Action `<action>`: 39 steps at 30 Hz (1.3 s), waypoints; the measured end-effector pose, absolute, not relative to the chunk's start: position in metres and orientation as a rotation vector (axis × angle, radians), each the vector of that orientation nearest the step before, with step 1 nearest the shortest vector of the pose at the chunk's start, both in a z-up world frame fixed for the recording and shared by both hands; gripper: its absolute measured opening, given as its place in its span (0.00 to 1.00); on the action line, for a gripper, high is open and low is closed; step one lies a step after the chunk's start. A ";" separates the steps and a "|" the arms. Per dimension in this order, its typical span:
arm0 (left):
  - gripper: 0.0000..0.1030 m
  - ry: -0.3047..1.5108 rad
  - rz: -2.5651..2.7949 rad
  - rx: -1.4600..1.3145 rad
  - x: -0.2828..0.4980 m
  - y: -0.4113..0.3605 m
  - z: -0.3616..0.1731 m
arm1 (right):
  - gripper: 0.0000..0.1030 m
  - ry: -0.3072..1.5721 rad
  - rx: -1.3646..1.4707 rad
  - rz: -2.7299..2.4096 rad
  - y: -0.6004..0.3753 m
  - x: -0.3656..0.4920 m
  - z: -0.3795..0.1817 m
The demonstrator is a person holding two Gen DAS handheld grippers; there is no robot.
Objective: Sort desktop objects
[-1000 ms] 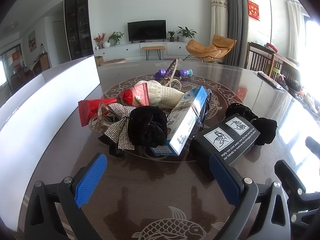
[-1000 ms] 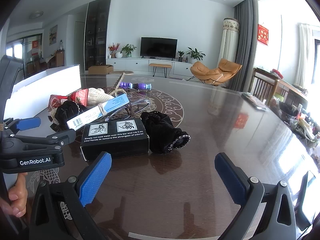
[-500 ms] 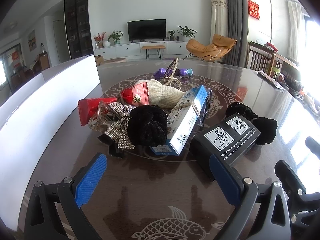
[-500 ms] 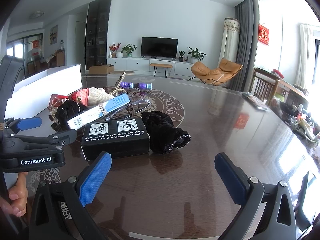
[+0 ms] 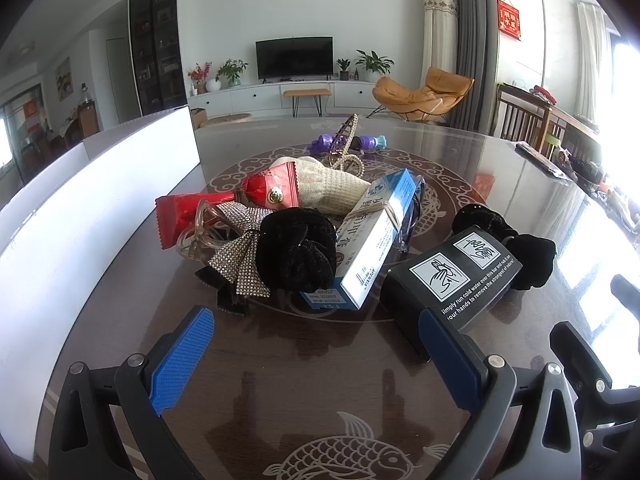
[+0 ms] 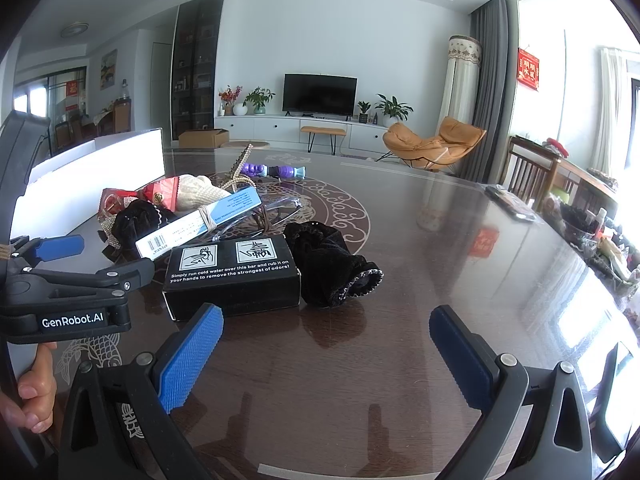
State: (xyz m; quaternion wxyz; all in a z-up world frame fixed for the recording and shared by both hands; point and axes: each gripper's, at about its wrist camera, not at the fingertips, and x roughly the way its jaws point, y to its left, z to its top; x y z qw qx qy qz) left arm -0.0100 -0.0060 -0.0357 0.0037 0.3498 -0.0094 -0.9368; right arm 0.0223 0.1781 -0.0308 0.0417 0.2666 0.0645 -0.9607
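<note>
Glossy dark table (image 6: 400, 280) lies bare right of the black box (image 6: 232, 280); left gripper (image 5: 316, 356) and right gripper (image 6: 324, 352) gape wide, holding nothing.

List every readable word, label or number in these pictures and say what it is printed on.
"Simply run cold water over this bar and rub it on your hands to remove the strongest of odors!": flat black cardboard box.
"GenRobot.AI": left gripper.
Blue-and-white long carton: print unreadable.
Red wall hanging: characters unreadable.
</note>
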 end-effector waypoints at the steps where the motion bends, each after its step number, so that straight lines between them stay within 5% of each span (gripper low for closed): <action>1: 1.00 -0.029 -2.936 1.097 -0.010 -0.006 -0.036 | 1.00 0.197 0.816 -2.940 0.178 0.022 -0.031; 39: 1.00 -0.016 -2.935 1.108 -0.006 -0.003 -0.039 | 1.00 0.200 0.817 -2.937 0.177 0.022 -0.031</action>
